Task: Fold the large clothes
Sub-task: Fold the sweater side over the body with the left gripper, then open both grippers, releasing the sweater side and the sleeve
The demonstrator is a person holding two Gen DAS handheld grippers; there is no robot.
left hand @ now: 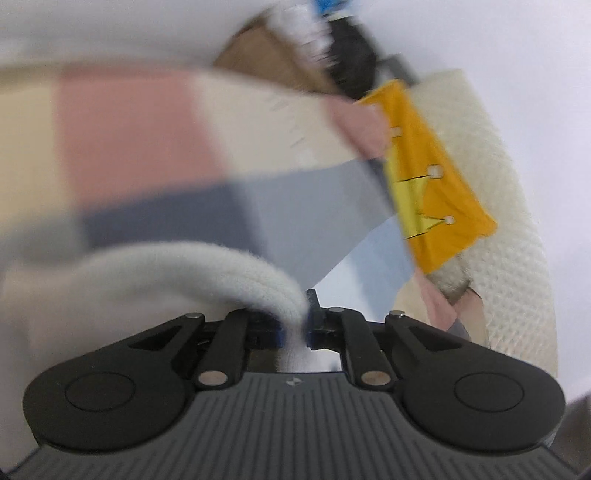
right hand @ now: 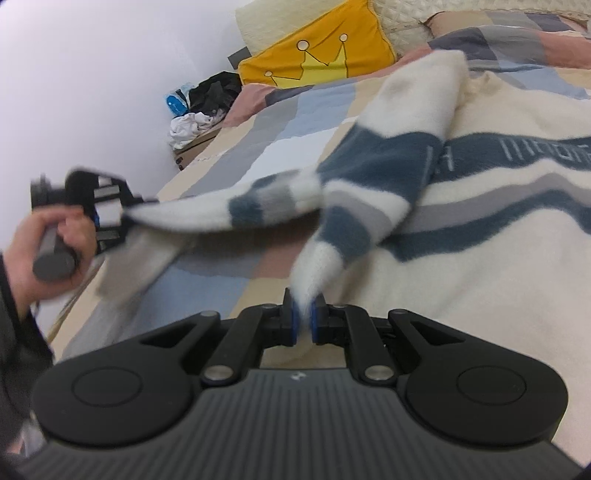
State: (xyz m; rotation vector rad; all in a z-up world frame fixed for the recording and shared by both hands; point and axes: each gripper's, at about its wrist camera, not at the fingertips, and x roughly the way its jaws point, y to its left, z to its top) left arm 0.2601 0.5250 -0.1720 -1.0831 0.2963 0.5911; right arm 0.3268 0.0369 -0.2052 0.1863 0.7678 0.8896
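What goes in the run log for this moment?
left claw: shut on sweater | right claw: shut on sweater | sweater: partly lifted off bed

A home bedroom: patchwork bedspread (right hand: 280,122), crown pillow (right hand: 321,48), quilted headboard (left hand: 517,206)

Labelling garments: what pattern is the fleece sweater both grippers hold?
Cream fleece sweater with dark teal and grey stripes; clearest in the right wrist view.

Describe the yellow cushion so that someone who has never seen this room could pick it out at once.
Start at the bed with the patchwork bedspread of pink, blue, grey and beige blocks, and follow it to the head end by the white wall. There the yellow cushion leans against a cream quilted pillow. It is the only bright orange-yellow thing, and it bears a crown outline with small round tips.
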